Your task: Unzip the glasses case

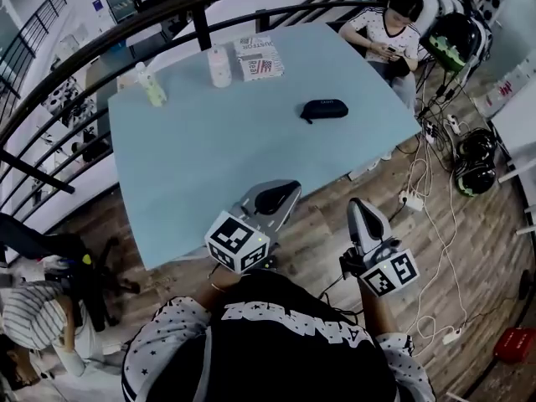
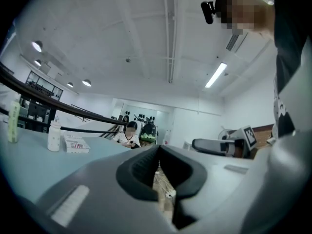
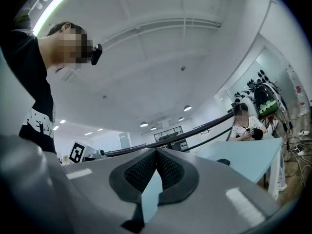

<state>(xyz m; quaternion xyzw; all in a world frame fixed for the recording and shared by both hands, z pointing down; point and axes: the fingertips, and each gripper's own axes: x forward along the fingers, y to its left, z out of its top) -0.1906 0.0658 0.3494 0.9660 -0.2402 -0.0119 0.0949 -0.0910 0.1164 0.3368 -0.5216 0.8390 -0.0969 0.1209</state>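
two hand-held grippers [image 1: 276, 198] [image 1: 366, 216] pressed together near table [image 1: 209, 149] edge; glasses case [image 1: 324, 108] well apart

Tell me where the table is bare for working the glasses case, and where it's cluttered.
Bare: the whole near half of the table, from the glasses case to the near edge, and the strip left of the case. Crowded: the far edge, with the green bottle, white bottle and box.
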